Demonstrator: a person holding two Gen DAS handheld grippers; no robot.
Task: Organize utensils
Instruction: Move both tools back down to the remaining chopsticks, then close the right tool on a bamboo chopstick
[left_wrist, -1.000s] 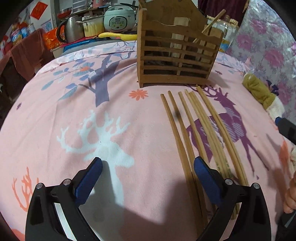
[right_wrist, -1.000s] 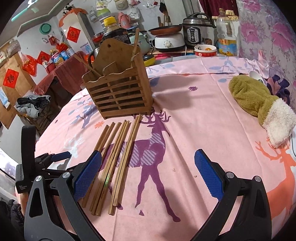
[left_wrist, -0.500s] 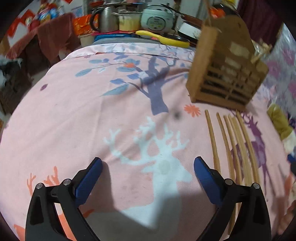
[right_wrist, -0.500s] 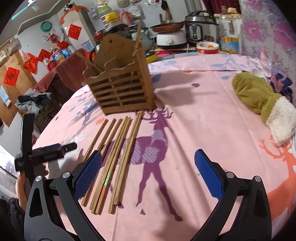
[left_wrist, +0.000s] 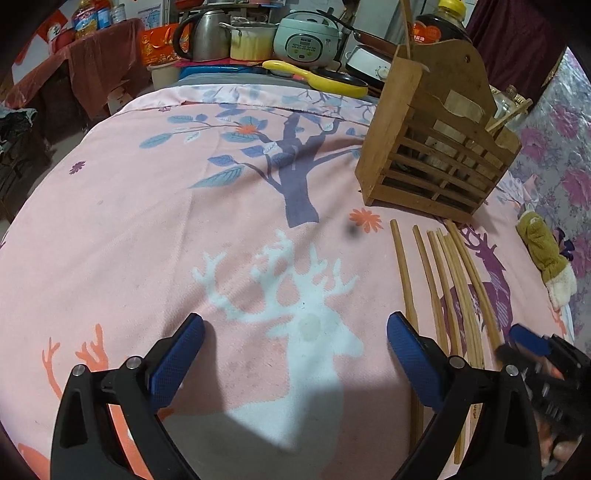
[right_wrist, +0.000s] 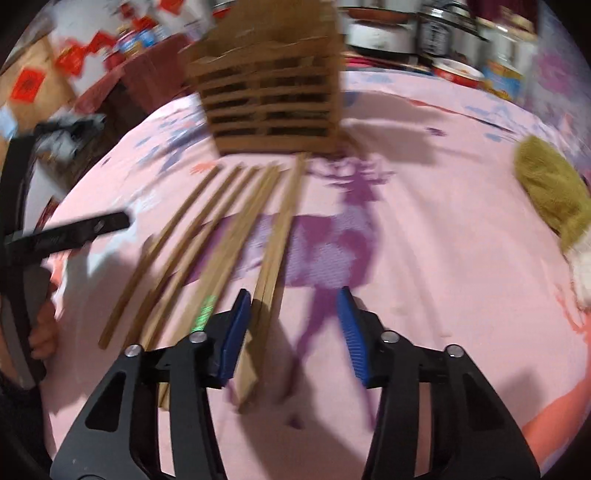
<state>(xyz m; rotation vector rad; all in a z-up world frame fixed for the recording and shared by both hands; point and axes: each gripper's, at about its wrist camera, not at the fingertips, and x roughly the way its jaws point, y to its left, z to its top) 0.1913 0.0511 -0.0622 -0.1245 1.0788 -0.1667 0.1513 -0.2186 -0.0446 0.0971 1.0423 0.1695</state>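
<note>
Several wooden chopsticks (left_wrist: 439, 280) lie side by side on the pink deer-print cloth, also in the right wrist view (right_wrist: 236, 229). A slatted wooden utensil holder (left_wrist: 432, 147) stands upright just beyond their far ends; it shows blurred in the right wrist view (right_wrist: 273, 92). My left gripper (left_wrist: 295, 354) is open and empty over the white deer, left of the chopsticks. My right gripper (right_wrist: 295, 328) is open, low over the rightmost chopsticks (right_wrist: 277, 236), whose near ends lie between the jaws.
A green and white mitten (right_wrist: 550, 192) lies on the cloth at the right. Kettle, pots and a rice cooker (left_wrist: 306, 40) stand beyond the table's far edge. The right gripper shows at the left wrist view's lower right (left_wrist: 546, 362).
My right gripper has dropped and moved forward onto the rightmost chopsticks, its jaws narrower than before. My left gripper has swung left, away from the chopsticks, and stays open.
</note>
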